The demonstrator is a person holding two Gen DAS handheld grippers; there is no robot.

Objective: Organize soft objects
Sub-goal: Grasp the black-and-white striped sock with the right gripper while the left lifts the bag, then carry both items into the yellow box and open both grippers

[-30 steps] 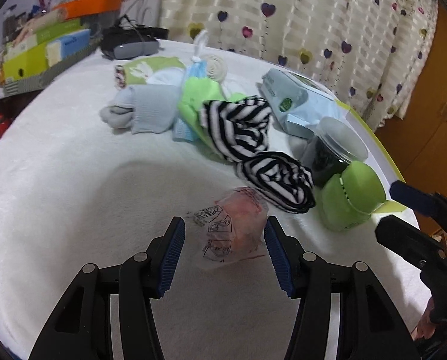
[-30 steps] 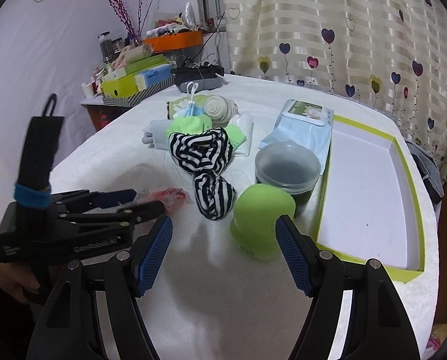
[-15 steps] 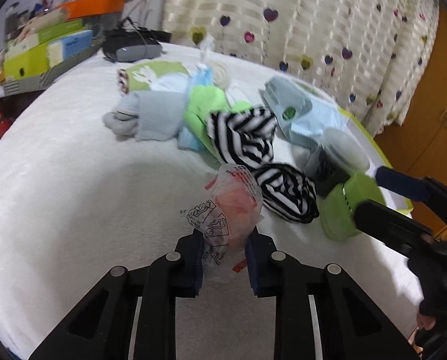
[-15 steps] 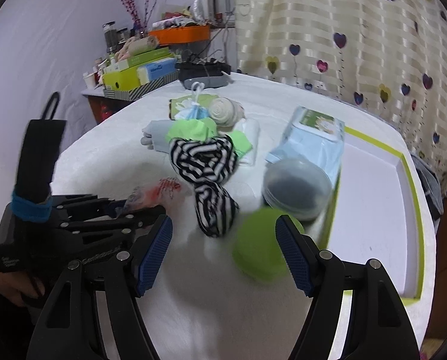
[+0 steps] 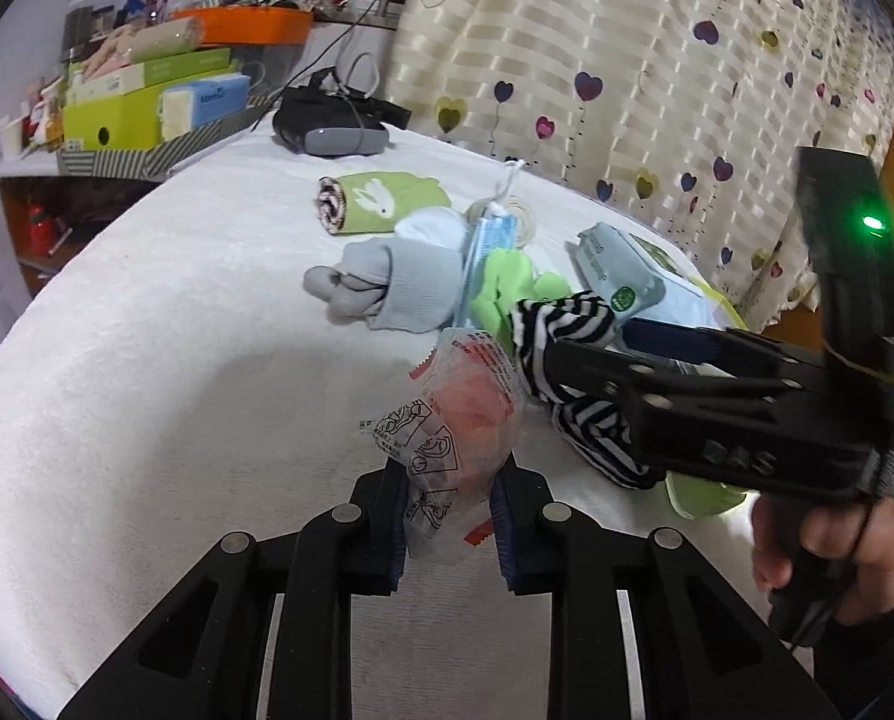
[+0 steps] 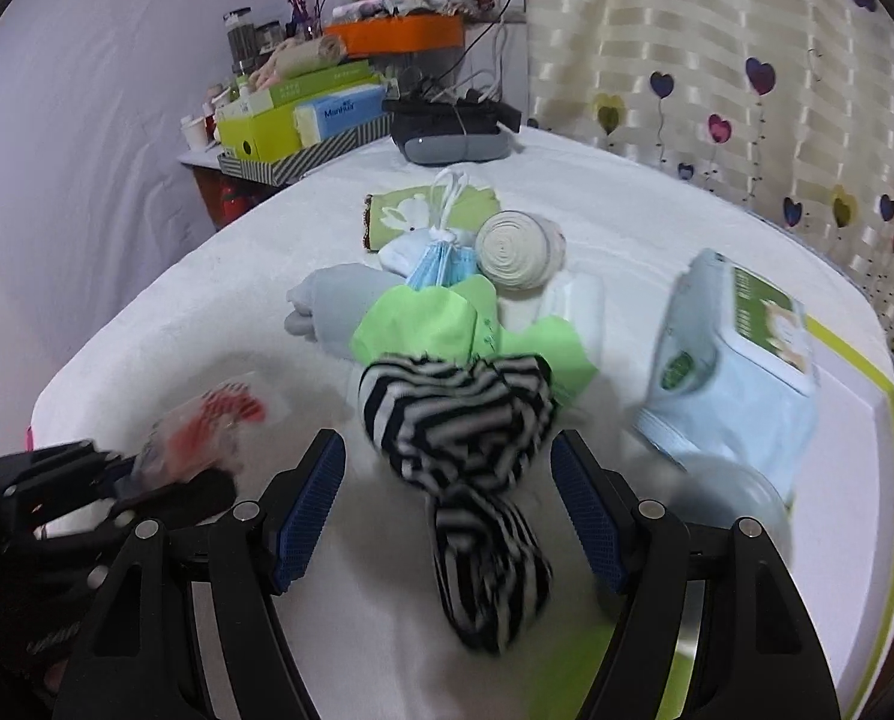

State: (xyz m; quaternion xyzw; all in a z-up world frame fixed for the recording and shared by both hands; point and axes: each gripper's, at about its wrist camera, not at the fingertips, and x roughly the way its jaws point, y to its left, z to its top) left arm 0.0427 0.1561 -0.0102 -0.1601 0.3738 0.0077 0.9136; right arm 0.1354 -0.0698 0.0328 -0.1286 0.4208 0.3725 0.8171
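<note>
Clamped now on the plastic packet (image 5: 456, 438) by the left gripper (image 5: 447, 531) and lifted off the white table (image 5: 147, 360) – right gripper (image 6: 447, 504) swung in, jaws wide, straddling the striped sock (image 6: 465, 420) – first item secured, second lined up next.

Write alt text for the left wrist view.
The left gripper pinches a clear packet with red contents above a white-covered table. The right gripper reaches in from the right over striped cloth, with socks and a wipes pack behind.
</note>
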